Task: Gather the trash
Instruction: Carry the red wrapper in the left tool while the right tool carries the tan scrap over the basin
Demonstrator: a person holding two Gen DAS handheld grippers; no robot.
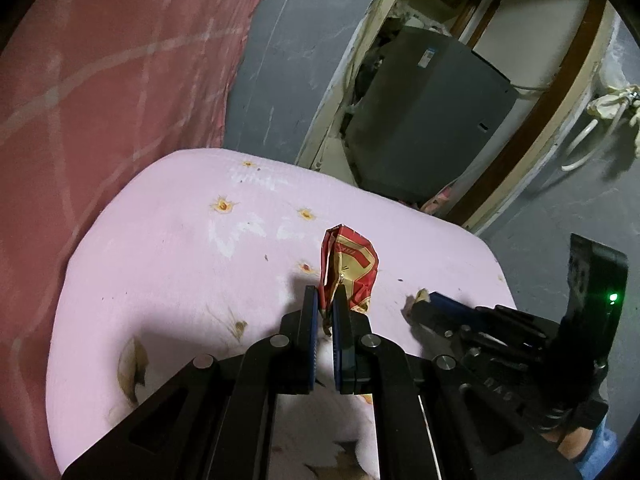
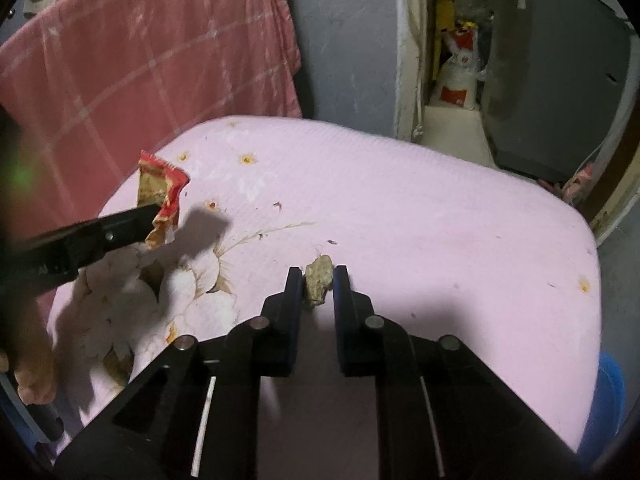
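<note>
Left wrist view: the left hand-held gripper (image 1: 326, 300) is closed on a crumpled red-and-gold wrapper (image 1: 350, 268), pinching its lower edge so the wrapper stands above the pink mattress (image 1: 180, 240) near the middle of its surface. The right wrist view confirms that the wrapper (image 2: 162, 196) is lifted clear, casting a shadow on the mattress (image 2: 440, 220) below it.

Right hand-held gripper (image 2: 318, 280): its fingers sit on either side of a small tan scrap (image 2: 319, 280), close to or touching it. The scrap appears gripped, but whether it is off the mattress cannot be determined. In the left wrist view the same scrap (image 1: 420, 295) shows at the tip of the right hand-held gripper (image 1: 425, 300), toward the right edge of the mattress.

Step in hand, as judged: both pieces of trash are picked up; transfer to a container remains. No trash container is identifiable in either view, so the next move calls for locating one while keeping both grips firm.

Clearance: a red checked cloth (image 2: 140, 60) hangs along the left edge of the mattress. Beyond the far edge, a grey wall (image 2: 344, 40) and a doorway with a grey appliance (image 2: 552, 80) limit travel. The right edge and near edge border open floor, offering the freest withdrawal path.
</note>
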